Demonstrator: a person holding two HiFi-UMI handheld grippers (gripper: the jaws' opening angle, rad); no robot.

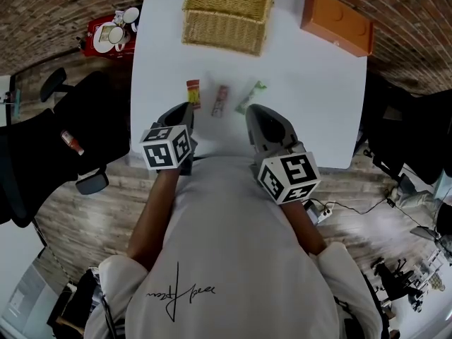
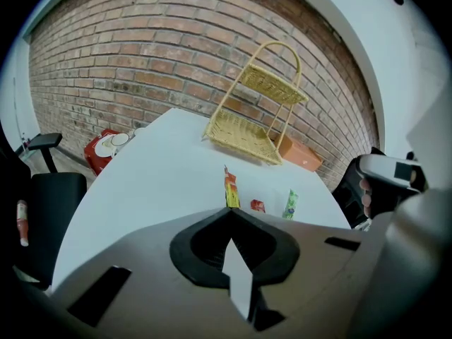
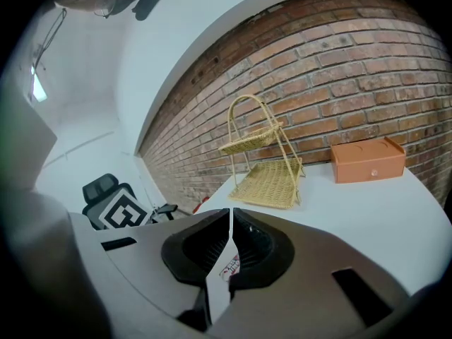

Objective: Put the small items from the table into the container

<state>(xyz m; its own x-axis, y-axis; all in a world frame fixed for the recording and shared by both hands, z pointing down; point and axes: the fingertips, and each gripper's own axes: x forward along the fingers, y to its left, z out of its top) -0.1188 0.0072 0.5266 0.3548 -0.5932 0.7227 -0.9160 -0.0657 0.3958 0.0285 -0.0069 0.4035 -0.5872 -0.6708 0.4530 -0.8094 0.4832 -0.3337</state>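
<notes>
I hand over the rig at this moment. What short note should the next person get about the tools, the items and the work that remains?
Tools: the left tool is shut and empty. The right tool is also shut and empty. Both are over the near part of the table.
Items: the red-yellow packet, the reddish packet and the green packet lie in a row just ahead of the tools.
Container: the wicker basket stands at the far edge, with no packet seen in it.
Done: nothing yet.
Left: all three packets go into the basket.
</notes>
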